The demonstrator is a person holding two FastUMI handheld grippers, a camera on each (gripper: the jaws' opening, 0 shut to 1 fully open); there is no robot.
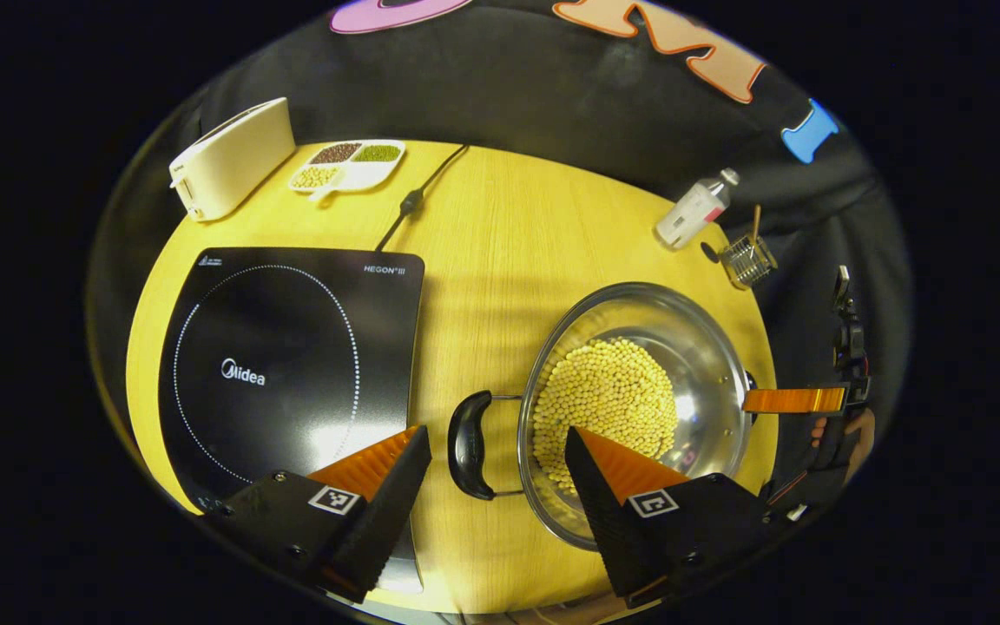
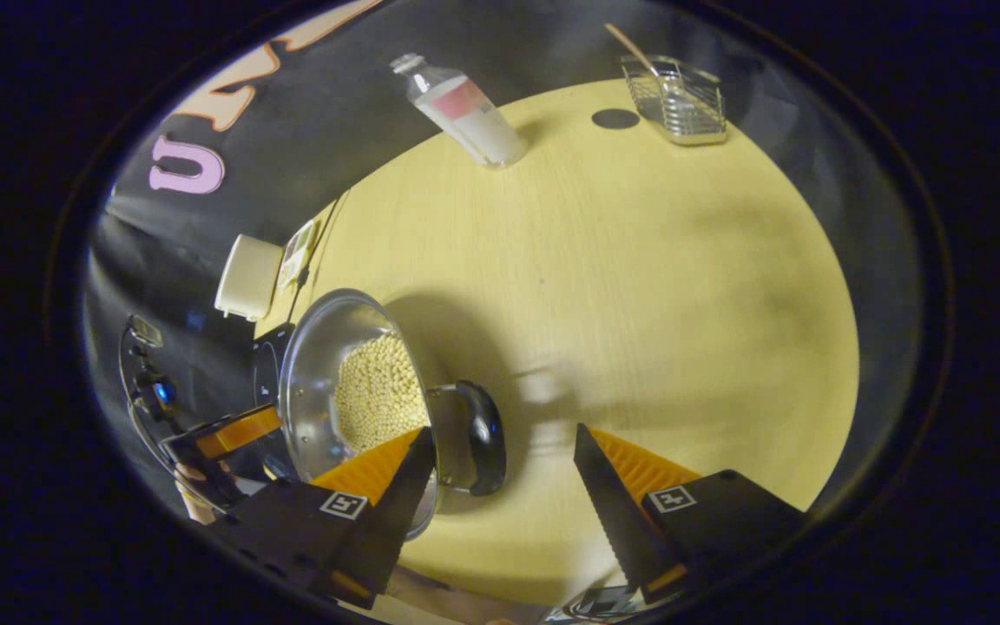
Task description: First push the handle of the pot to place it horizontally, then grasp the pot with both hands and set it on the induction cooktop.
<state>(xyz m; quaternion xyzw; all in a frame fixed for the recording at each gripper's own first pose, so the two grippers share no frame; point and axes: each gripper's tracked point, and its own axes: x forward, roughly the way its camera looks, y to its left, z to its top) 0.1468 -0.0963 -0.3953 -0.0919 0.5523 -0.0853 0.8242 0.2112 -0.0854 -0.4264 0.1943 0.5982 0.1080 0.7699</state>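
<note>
Both grippers open at the pot's handles

My left gripper (image 1: 497,451) bracketed one handle (image 1: 470,444), my right gripper (image 2: 504,456) the other (image 2: 483,437); the pot (image 1: 639,408) sat beside the cooktop (image 1: 283,365). I judged closing both came next, then lifting.

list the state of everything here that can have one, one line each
pot: on the table, off the cooktop, holding yellow beans
left pot handle: ungripped, between the open left claw fingers
right pot handle: ungripped, between the open right claw fingers
induction cooktop: bare
bottle: upright, capped
divided dish: filled
</note>
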